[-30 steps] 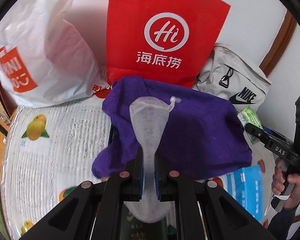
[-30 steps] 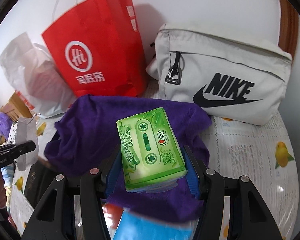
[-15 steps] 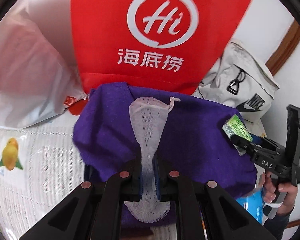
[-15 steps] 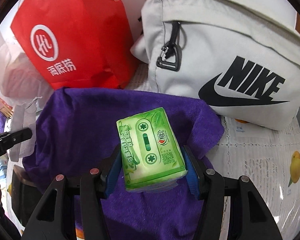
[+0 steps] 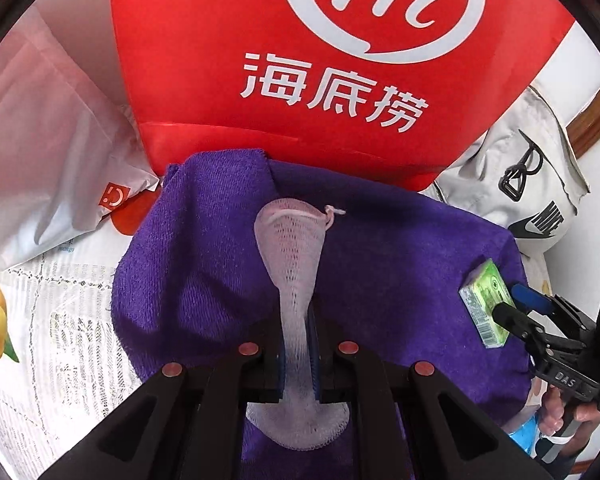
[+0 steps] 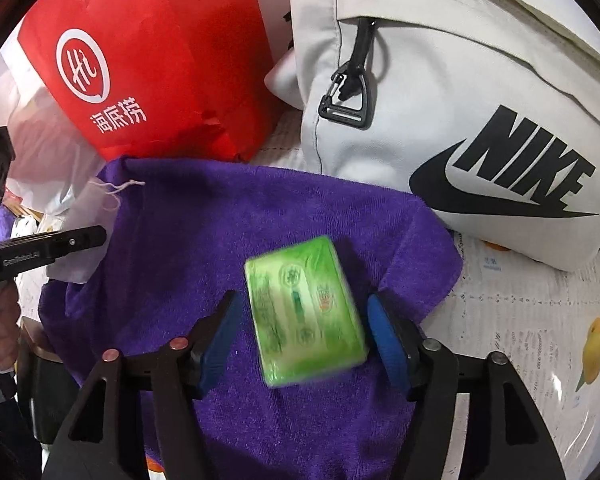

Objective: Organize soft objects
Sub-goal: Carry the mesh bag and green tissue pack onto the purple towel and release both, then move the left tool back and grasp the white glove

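Observation:
My left gripper (image 5: 297, 340) is shut on a white mesh pouch (image 5: 292, 240), which hangs forward over a purple towel (image 5: 400, 260). In the right wrist view that gripper's fingers (image 6: 80, 240) and the pouch (image 6: 84, 204) show at the towel's left edge. My right gripper (image 6: 302, 308) has its jaws opening. A green tissue pack (image 6: 304, 312), blurred, lies between the blue pads on the purple towel (image 6: 220, 220), and neither pad touches it. The left wrist view shows the pack (image 5: 486, 304) at the towel's right side, in front of the right gripper's fingers (image 5: 512, 318).
A red paper bag (image 5: 320, 80) and a grey Nike bag (image 6: 460, 100) stand right behind the towel. A white plastic bag (image 5: 40, 140) slumps at the back left. The fruit-print tablecloth (image 6: 540, 320) shows on both sides. A hand (image 5: 560, 412) holds the right gripper's handle.
The right jaws have spread and let go of the green pack, which has dropped onto the towel. The left gripper has moved closer to the red bag and lower, still holding the pouch.

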